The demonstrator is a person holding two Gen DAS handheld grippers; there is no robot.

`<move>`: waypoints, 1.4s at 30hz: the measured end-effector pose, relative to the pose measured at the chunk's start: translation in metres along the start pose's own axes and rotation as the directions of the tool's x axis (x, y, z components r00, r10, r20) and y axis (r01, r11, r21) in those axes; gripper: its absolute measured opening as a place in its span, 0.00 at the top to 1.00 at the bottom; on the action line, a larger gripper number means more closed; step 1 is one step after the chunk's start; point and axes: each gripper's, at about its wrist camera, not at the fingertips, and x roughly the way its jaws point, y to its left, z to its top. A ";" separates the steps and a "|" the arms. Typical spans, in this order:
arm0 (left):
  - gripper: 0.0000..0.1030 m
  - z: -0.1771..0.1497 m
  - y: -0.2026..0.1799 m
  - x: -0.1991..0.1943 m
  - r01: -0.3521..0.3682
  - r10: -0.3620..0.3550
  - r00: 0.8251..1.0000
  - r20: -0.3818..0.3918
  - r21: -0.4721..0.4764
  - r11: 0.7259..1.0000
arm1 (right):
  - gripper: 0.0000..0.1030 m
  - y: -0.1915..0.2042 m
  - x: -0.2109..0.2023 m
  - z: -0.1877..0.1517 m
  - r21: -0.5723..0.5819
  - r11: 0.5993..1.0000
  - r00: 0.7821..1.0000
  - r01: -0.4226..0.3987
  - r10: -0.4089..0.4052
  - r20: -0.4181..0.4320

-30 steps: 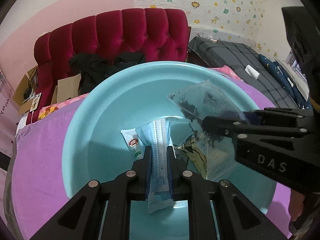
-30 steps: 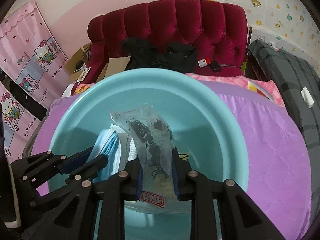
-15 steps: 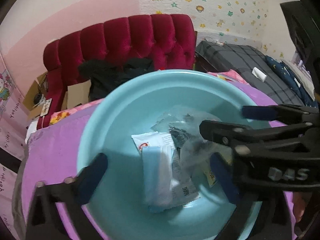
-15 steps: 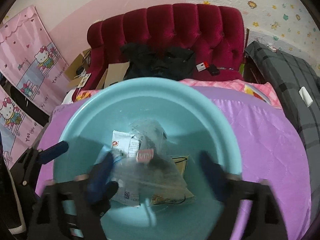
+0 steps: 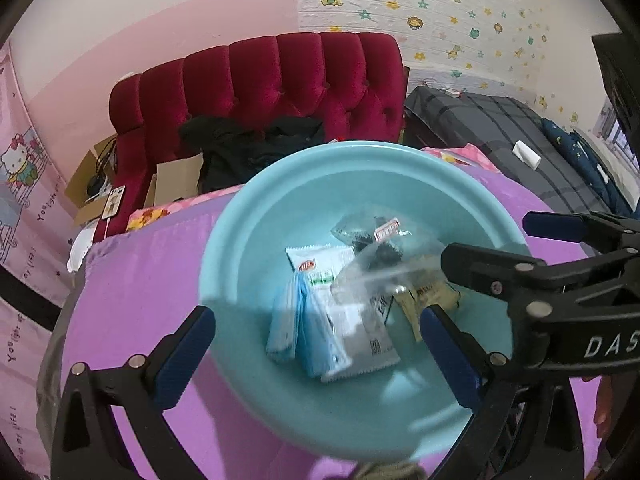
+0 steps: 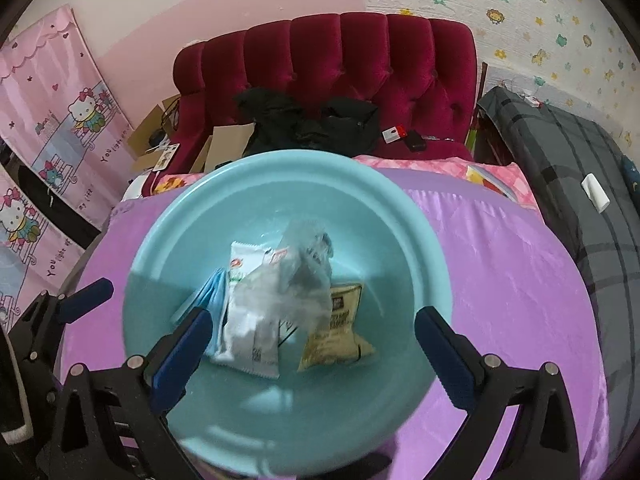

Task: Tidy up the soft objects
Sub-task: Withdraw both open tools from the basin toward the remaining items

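Both tongs hang over a light blue basin that sits on a purple quilted cover. The left gripper stands with its jaws spread wide and nothing between the blue pads; ahead of it, just beyond the gap between the fingers, lies a pile of soft packets on the basin floor. The right gripper is likewise spread wide and empty, its pads clear of everything below.

Seen from the left tongs, a folded blue face mask lies nearest, slightly toward the left finger. A white packet with green print lies farther ahead, partly under the others. A clear bag with dark bits inside sits ahead and toward the right finger, resting on top of the pile. A yellowish snack packet lies by the right finger, partly hidden behind the right gripper's finger, which crosses that side of the view.

From the right tongs, the clear bag lies straight ahead between the fingers, the mask touches the view of the left finger, and the yellowish packet lies ahead toward the right finger. The left gripper shows at the far left edge.

Beyond the basin, past both tongs, stands a red tufted headboard with dark clothes heaped before it.
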 end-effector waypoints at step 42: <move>0.00 -0.104 -0.010 -0.166 -0.012 0.008 0.994 0.112 0.032 0.999 | 0.00 0.038 -0.160 -0.123 -0.033 0.997 0.991 0.072 -0.068 0.112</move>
